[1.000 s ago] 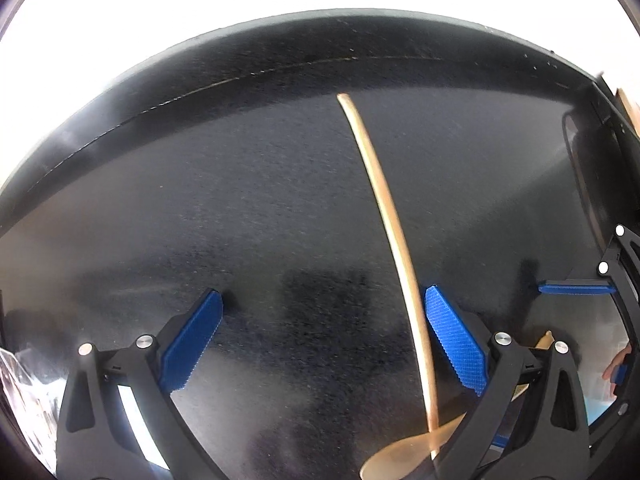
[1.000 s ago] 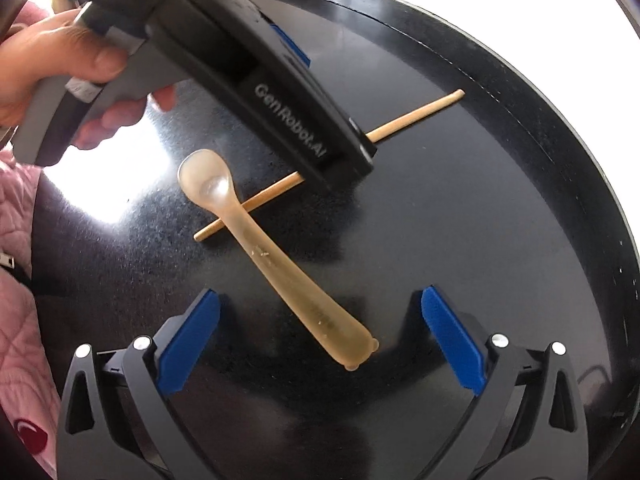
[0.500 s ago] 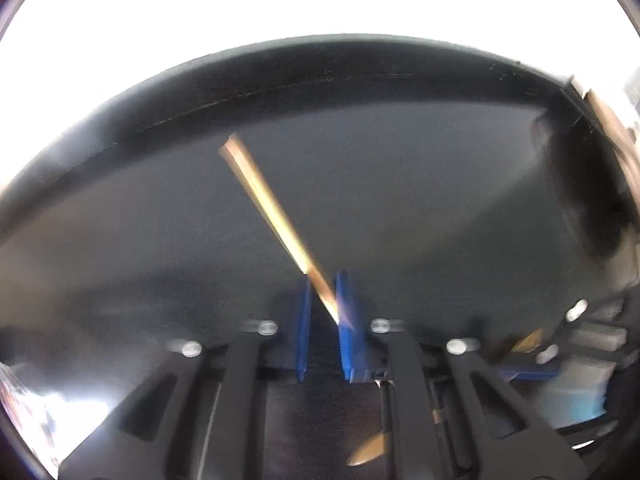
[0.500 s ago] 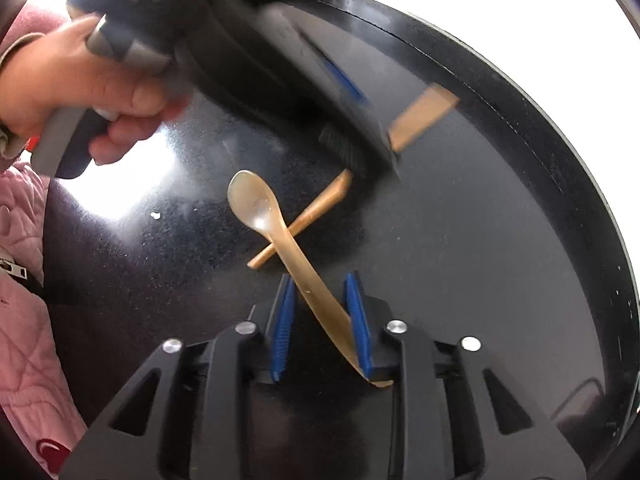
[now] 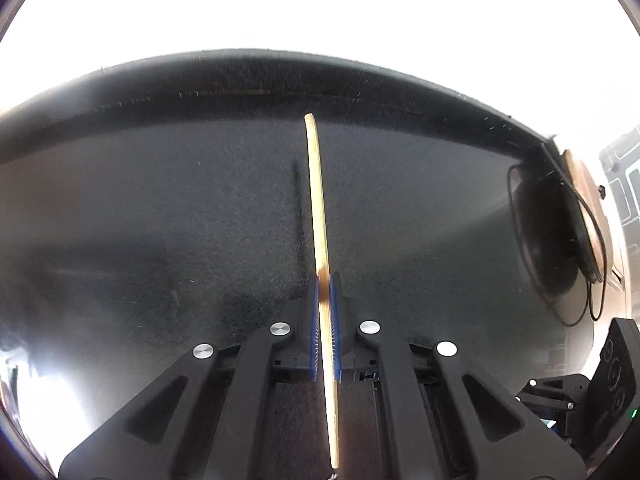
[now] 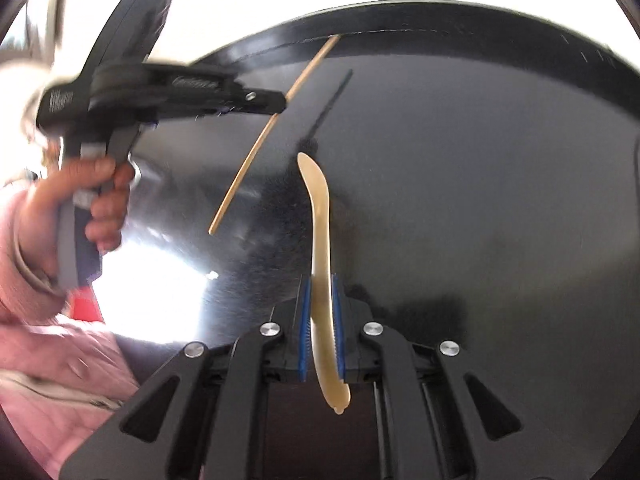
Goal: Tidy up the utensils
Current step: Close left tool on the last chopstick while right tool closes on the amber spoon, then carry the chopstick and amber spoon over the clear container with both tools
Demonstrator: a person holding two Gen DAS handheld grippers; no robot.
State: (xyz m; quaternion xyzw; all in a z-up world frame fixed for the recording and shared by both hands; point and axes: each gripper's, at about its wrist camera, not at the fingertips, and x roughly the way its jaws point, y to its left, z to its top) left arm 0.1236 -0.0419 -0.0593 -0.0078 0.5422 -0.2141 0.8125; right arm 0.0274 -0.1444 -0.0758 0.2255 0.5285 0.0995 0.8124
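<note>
Ribbed blue jaws clamp a slim wooden chopstick (image 5: 318, 200) and translucent curved spoon (image 6: 320, 232).

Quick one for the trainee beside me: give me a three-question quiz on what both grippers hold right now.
1. True or false: the left gripper is shut on the wooden chopstick.
2. Multiple choice: what is clamped in the right gripper? A) a metal fork B) the pale translucent spoon C) nothing
3. Fill in: in the right wrist view, the spoon's bowl points ____ from the camera, over the black table.

Key: 1 true; its jaws have just been closing and now pinch the chopstick. 2 B. 3 away.
</note>
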